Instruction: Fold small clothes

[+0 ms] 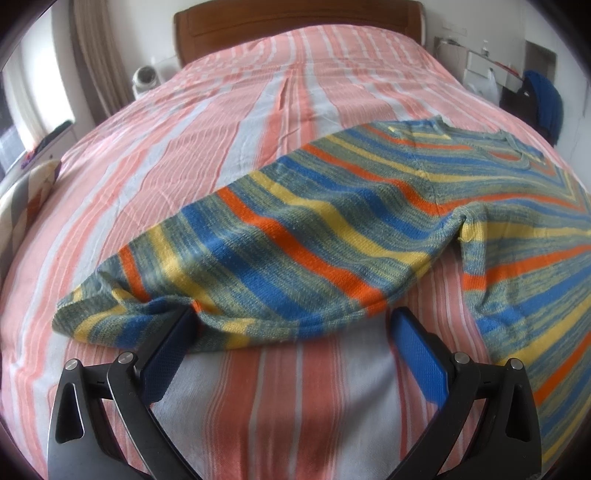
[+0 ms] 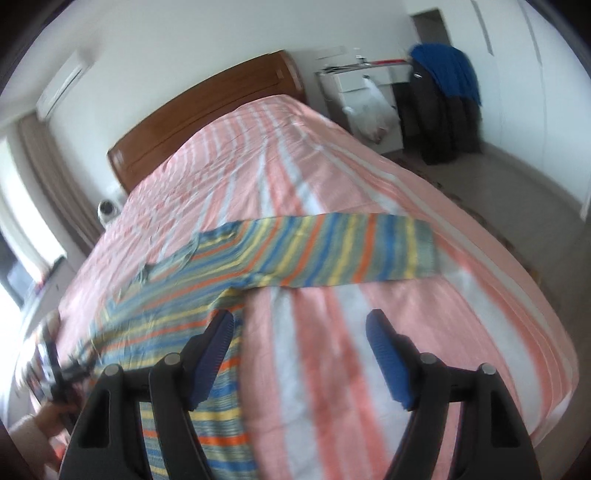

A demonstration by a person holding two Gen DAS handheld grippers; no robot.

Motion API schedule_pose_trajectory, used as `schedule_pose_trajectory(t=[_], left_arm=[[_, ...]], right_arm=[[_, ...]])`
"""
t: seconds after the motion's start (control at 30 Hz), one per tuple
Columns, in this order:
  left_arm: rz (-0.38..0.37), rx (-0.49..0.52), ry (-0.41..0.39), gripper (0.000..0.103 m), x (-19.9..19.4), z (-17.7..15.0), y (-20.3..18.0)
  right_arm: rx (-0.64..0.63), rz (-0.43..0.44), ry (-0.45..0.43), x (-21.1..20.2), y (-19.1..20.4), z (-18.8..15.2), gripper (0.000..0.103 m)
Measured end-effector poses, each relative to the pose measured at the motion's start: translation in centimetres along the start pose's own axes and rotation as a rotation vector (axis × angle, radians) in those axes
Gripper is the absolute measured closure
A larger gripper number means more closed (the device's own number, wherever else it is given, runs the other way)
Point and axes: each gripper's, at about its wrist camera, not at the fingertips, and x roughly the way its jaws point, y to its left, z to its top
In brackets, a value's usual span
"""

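A small knitted sweater with blue, yellow, orange and green stripes lies spread on the bed. In the left wrist view its left sleeve stretches toward me and the cuff end lies rumpled at lower left. My left gripper is open, its jaws wide, with the left fingertip tucked at the sleeve's lower edge and nothing clamped. In the right wrist view the sweater shows blurred, with the other sleeve laid out to the right. My right gripper is open and empty above the bed, beside the sweater's body.
The bed has a pink, white and orange striped sheet and a wooden headboard. A white nightstand with a plastic bag and a chair draped in blue cloth stand to the right. The other gripper's hand shows at lower left in the right wrist view.
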Motion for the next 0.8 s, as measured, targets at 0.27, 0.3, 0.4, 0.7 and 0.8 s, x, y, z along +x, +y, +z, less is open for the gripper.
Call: schedule_pose_trajectory(t=[0.27, 0.3, 0.4, 0.7, 0.8], left_arm=[[0.009, -0.206, 0.133, 0.001, -9.0, -5.6, 0.4], [0.002, -0.249, 0.166, 0.001, -10.0, -6.8, 0.8], [-0.025, -0.329, 0.17, 0.001, -11.8, -8.3, 1.9], [-0.084, -0.42, 0.056, 0.001, -7.3, 4.7, 8.6], [0.075, -0.488, 0.188, 0.005, -2.0, 5.6, 10.4]], right_arm=[[0.086, -0.025, -0.009, -2.7, -5.5, -0.9, 0.03], [0.096, -0.026, -0.005, -2.9, -6.1, -1.2, 0.03], [0.128, -0.013, 0.014, -2.6, -7.0, -1.6, 0.03], [0.178, 0.106, 0.136, 0.6, -4.2, -1.5, 0.03], [0.131, 0.147, 0.125, 0.1, -1.7, -2.3, 0.03]])
